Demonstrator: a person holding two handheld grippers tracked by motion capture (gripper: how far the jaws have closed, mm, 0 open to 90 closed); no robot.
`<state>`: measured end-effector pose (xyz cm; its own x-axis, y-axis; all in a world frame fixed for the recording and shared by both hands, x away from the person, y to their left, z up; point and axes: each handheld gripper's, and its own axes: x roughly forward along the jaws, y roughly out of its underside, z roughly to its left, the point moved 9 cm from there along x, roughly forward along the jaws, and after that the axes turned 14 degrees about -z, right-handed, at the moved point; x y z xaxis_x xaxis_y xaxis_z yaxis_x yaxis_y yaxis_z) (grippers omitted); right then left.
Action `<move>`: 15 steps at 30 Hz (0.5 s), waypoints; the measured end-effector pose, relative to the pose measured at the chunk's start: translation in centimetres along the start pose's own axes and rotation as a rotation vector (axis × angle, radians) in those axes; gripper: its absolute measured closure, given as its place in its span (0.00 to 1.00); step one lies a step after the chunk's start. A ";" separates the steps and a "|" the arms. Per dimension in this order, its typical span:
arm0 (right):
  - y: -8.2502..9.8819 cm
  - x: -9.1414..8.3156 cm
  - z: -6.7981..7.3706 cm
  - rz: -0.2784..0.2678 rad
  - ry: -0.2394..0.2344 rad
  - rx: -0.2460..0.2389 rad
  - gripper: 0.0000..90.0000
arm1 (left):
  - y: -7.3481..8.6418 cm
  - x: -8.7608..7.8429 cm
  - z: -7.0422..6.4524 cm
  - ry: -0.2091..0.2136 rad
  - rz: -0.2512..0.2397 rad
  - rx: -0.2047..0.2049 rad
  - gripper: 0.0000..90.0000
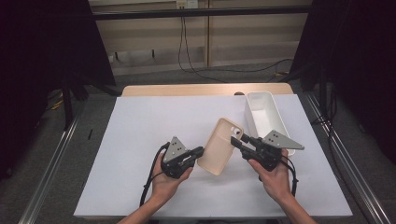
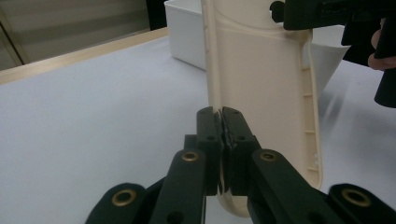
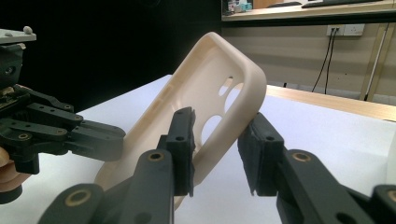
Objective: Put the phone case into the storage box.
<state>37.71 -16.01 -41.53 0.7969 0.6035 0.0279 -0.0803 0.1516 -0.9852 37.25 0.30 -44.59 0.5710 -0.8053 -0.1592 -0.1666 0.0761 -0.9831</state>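
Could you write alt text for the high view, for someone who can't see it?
Two hands hold a cream phone case above a white-covered table: the left claw pinches its lower edge, the right claw straddles its camera end. A white bin sits behind.

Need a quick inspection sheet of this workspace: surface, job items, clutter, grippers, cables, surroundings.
Surface: white sheet over a wooden table.
Job's things: cream phone case held up off the sheet; white bin at the far right, nothing seen inside.
Clutter: nothing seen.
Grippers: left gripper shut on the case's edge; right gripper has its jaws around the camera-hole end, a gap showing at one pad.
Cables: one trails from each gripper toward the person; a black lead lies on the floor.
Surroundings: wall sockets, dark curtains on both sides.
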 end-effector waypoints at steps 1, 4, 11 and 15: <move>0.0 0.0 0.0 0.000 0.001 0.000 0.76 | 0.0 0.0 0.0 0.000 0.001 0.001 0.97; 0.0 0.1 0.0 -0.005 0.000 0.002 0.78 | 0.2 0.0 -0.1 0.001 0.008 -0.004 0.97; -0.6 0.1 0.6 -0.032 -0.035 0.005 0.90 | 1.1 0.6 0.0 0.003 0.030 -0.005 0.95; -0.8 0.1 1.1 -0.041 -0.056 0.001 0.91 | 1.3 0.9 0.4 0.011 0.034 -0.042 0.94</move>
<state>37.15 -15.18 -40.57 0.7646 0.6398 0.0780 -0.0487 0.1780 -0.9828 37.91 -0.12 -46.02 0.5555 -0.8092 -0.1911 -0.2197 0.0789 -0.9724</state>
